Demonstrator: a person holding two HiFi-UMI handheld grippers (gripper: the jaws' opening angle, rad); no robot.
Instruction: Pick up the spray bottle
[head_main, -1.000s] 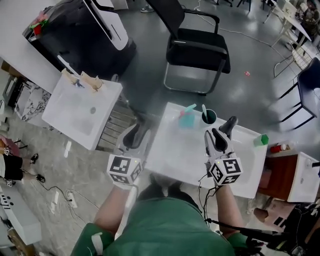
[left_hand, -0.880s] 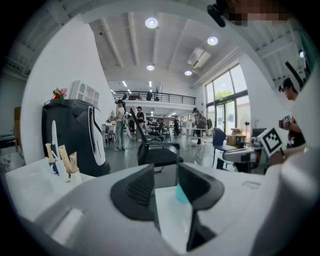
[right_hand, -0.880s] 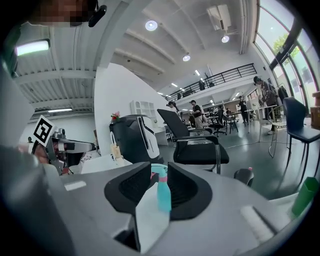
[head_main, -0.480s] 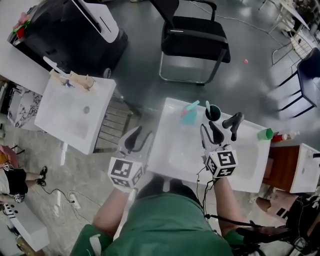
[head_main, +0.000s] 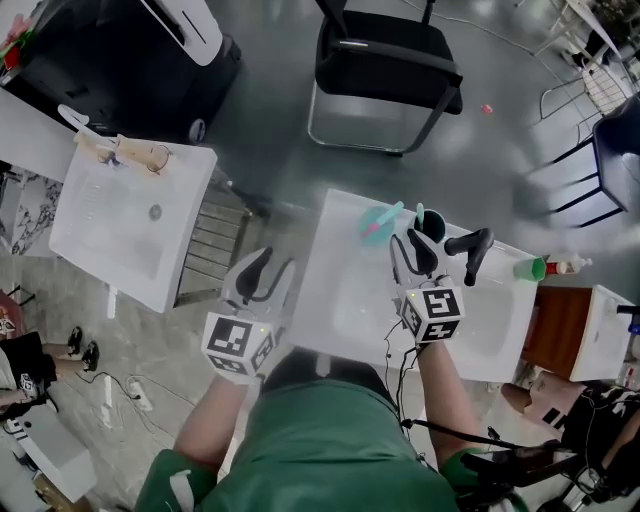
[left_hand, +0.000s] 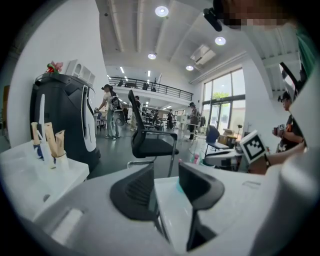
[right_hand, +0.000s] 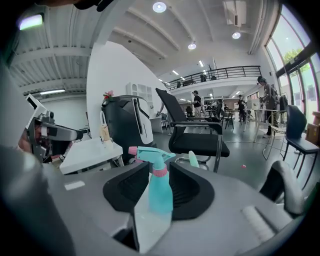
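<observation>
Two grippers are held over a white bench with a sunken basin. The right gripper points at the teal spray bottle, which stands upright near the bench's far edge, with a pink collar and a pink nozzle tip. Its fingers are apart. The bottle shows in the gap between them, and in the head view it sits just beyond their tips. Just right of the bottle stands a dark cup, then a black faucet, and a green cup sits at the bench's right end. The left gripper hangs at the bench's left edge, well apart from the bottle. Its fingers are spread, with only the bench edge showing in the gap. A black office chair stands beyond the bench.
</observation>
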